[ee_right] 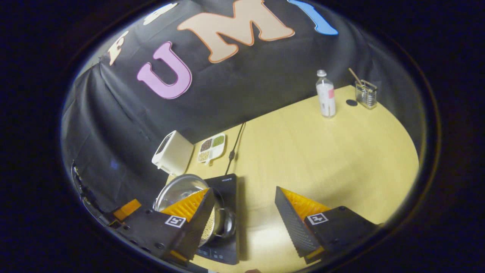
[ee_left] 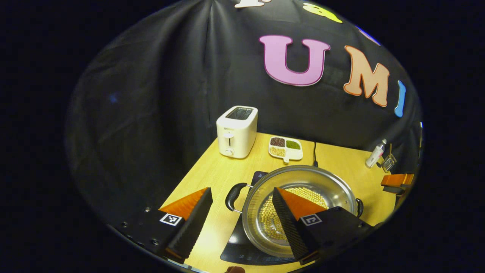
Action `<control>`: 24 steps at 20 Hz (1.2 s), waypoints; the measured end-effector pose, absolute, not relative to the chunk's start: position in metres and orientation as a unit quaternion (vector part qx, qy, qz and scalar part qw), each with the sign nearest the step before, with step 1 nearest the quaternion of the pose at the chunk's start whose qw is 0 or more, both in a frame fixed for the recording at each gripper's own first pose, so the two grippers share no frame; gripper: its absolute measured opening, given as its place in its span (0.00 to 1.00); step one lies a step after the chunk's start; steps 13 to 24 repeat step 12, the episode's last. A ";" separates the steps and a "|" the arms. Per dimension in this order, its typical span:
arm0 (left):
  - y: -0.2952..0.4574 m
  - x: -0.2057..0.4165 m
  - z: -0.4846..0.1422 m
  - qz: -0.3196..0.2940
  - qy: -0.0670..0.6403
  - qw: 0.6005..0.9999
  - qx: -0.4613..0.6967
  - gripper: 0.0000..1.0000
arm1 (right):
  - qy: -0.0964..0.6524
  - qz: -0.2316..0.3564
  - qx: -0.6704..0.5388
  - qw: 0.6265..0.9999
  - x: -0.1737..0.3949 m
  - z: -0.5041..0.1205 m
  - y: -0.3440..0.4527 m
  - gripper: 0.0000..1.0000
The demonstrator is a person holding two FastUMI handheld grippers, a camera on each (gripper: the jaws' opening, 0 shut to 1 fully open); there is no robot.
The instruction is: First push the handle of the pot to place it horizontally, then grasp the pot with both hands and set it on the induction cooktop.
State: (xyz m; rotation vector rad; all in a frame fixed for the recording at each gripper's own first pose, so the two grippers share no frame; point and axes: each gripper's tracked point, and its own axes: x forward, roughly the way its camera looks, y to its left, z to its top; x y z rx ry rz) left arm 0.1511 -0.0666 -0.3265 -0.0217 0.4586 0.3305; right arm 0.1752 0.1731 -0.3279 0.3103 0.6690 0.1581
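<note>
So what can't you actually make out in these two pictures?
- Left gripper view: the left tongs cover part of the pot and its beans; the induction cooktop lies mostly under the pot.
- Right gripper view: the right tongs hide much of the pot.
- Divided dish: contents too small to identify.

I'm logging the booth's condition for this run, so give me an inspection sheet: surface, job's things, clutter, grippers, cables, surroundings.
Surface: yellow wooden table, no spills seen.
Job's things: steel pot holding pale beans sits on the black induction cooktop; its black handle points sideways.
Clutter: white toaster, divided dish of grains, plastic bottle, small wire holder.
Grippers: left gripper open, straddling the handle and the pot's rim; right gripper open above the pot's other side.
Cables: black power cord running from the cooktop to the wall.
Surroundings: black cloth wall.
</note>
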 end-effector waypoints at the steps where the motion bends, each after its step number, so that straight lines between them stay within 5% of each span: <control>1: -0.079 0.146 -0.319 0.168 0.217 0.962 -0.010 0.97 | 0.321 0.079 0.149 0.932 0.170 -0.320 0.160 0.92; 2: -0.096 0.138 -0.312 0.171 0.211 0.962 -0.011 0.97 | 0.318 0.082 0.147 0.933 0.166 -0.313 0.150 0.99; 6: -0.174 0.110 -0.280 0.168 0.170 0.971 -0.016 0.97 | 0.282 0.095 0.125 0.946 0.143 -0.276 0.096 0.99; 12: -0.275 0.076 -0.246 0.158 0.122 0.979 -0.025 0.96 | 0.240 0.092 0.096 0.962 0.096 -0.226 0.006 0.92; 24: -0.275 0.076 -0.246 0.158 0.122 0.979 -0.025 0.96 | 0.240 0.092 0.096 0.962 0.096 -0.226 0.006 0.92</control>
